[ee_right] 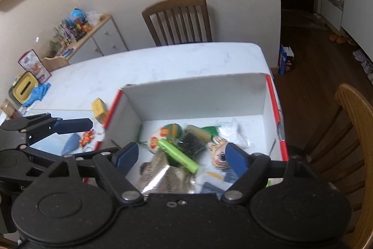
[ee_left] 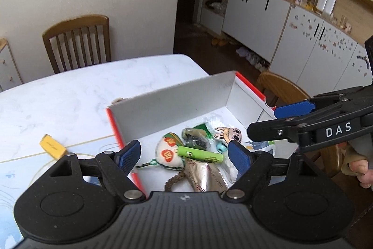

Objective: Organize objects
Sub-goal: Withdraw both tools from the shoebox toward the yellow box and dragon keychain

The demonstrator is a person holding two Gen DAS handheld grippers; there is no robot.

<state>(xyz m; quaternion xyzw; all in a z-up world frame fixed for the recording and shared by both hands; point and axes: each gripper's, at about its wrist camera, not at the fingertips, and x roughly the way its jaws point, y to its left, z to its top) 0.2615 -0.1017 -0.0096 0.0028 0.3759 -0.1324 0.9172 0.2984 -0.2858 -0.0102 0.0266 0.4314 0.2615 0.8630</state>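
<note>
A white box with red edges (ee_left: 172,99) (ee_right: 195,97) stands on the marble table. Lying in it are a lime green tube (ee_left: 200,155) (ee_right: 179,155), a white heart charm (ee_left: 167,155), a silver wrapper (ee_left: 205,176) (ee_right: 163,179), a cartoon animal face (ee_left: 228,133) (ee_right: 218,151) and a small blue bell (ee_left: 221,146). My left gripper (ee_left: 184,147) (ee_right: 100,137) hangs open above the box's near left side, with nothing between its pads. My right gripper (ee_right: 181,151) (ee_left: 268,120) hovers open over the box's contents, gripping nothing.
A small yellow box (ee_left: 52,146) (ee_right: 99,109) lies on the table left of the white box, near a red toy (ee_right: 87,138) and a blue piece (ee_right: 71,144). Wooden chairs (ee_left: 77,43) (ee_right: 349,132) stand at the far side and the right. A hand (ee_left: 359,169) holds the right gripper.
</note>
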